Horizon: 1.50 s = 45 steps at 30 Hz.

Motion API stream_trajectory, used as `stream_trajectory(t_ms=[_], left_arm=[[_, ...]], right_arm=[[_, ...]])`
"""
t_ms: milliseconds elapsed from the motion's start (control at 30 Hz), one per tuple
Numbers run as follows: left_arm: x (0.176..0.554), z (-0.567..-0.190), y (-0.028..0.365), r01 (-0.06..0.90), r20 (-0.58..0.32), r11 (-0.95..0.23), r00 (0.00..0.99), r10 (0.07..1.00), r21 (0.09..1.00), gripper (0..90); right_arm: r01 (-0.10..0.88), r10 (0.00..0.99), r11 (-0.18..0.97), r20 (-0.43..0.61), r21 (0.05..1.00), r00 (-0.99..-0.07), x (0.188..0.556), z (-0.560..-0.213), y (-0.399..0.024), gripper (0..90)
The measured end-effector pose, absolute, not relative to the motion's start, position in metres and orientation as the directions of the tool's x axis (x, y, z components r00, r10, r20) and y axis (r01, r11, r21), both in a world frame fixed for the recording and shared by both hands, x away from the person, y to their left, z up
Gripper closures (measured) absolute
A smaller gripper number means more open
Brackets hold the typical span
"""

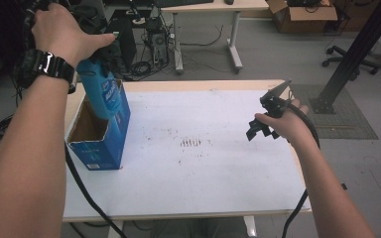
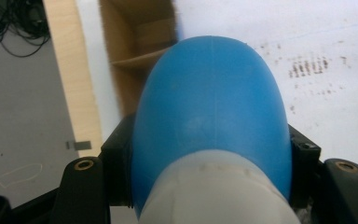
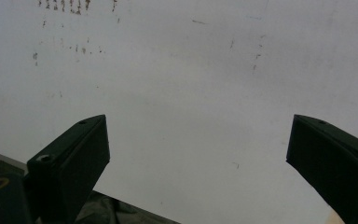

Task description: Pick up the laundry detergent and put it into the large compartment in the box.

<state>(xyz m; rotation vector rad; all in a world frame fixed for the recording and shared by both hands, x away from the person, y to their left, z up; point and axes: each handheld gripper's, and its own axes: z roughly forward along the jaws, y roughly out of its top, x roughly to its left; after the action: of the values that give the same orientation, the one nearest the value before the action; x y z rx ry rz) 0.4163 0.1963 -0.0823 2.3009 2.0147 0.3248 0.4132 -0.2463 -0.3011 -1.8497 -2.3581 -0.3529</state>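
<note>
One smooth blue plastic bottle (image 1: pixel 101 94) is hanging bottom-down, partly inside the open blue cardboard box (image 1: pixel 101 141), while the left gripper (image 2: pixel 209 154) is clamping it; right gripper (image 3: pixel 196 154) is hovering, jaws spread

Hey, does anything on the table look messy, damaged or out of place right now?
Only the table's white cover: brown smudges mark its middle. The blue box stands upright and open, a blue bottle entering it.
</note>
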Motion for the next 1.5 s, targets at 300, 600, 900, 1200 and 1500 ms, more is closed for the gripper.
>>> stream_trajectory(t_ms=[300, 600, 900, 1200, 1500], left_arm=[[0.422, -0.088, 0.225, 0.979, 0.122, -0.09, 0.068, 0.99, 0.184, 37.5], [0.426, -0.099, 0.242, 0.983, 0.121, -0.058, 0.037, 0.992, 0.176, 37.5], [0.427, -0.115, 0.248, 0.986, 0.111, -0.051, 0.033, 0.993, 0.161, 37.5], [0.429, -0.146, 0.253, 0.991, 0.097, -0.047, 0.035, 0.995, 0.127, 37.5], [0.43, -0.173, 0.255, 0.994, 0.09, -0.049, 0.041, 0.995, 0.098, 37.5]], right_arm=[[0.973, 0.943, 0.21, 0.244, 0.098, -0.228, 0.415, -0.302, -0.247, 6.5], [0.974, 0.943, 0.208, 0.245, 0.095, -0.225, 0.416, -0.303, -0.249, 6.5], [0.973, 0.942, 0.212, 0.244, 0.091, -0.229, 0.417, -0.306, -0.247, 6.5], [0.973, 0.944, 0.217, 0.236, 0.08, -0.23, 0.416, -0.311, -0.244, 6.5], [0.972, 0.943, 0.224, 0.235, 0.069, -0.234, 0.416, -0.318, -0.24, 6.5]])
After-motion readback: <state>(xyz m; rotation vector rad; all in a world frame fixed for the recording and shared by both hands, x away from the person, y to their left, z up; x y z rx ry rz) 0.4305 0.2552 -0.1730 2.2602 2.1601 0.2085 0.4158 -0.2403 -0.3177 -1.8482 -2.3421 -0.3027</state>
